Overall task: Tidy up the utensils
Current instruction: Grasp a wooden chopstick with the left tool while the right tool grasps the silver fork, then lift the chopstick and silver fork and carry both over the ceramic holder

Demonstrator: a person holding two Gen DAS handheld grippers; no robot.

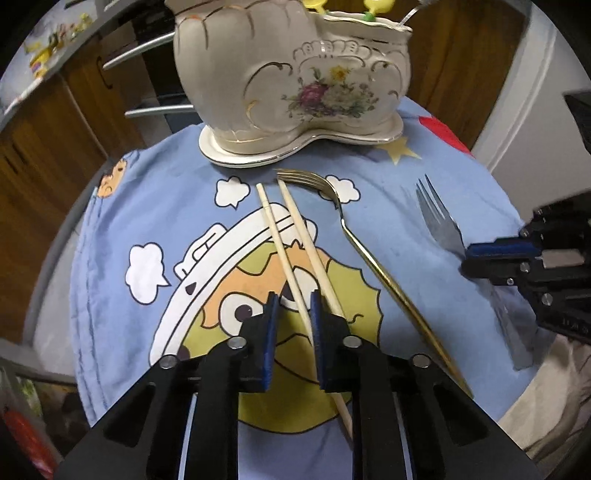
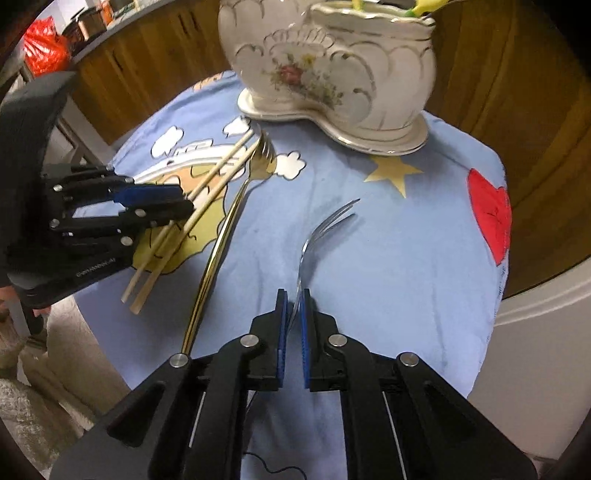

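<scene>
A cream ceramic holder (image 1: 295, 77) with painted flowers stands at the back of the blue cartoon cloth (image 1: 147, 206); it also shows in the right wrist view (image 2: 332, 70). Two wooden chopsticks (image 1: 284, 243) and a gold fork (image 1: 369, 251) lie before it. My left gripper (image 1: 293, 306) is low over the chopsticks, jaws a little apart around one of them. My right gripper (image 2: 294, 299) is shut on the handle of a silver fork (image 2: 317, 232), tines forward. The silver fork (image 1: 437, 218) and right gripper (image 1: 491, 254) also show at the left view's right edge.
Yellow-topped items (image 1: 376, 5) stick out of the holder. Brown wooden cabinets (image 1: 55, 155) with metal handles stand behind the round table. A red bag (image 2: 44, 48) sits on a far counter. A white appliance (image 1: 535, 92) stands at the right.
</scene>
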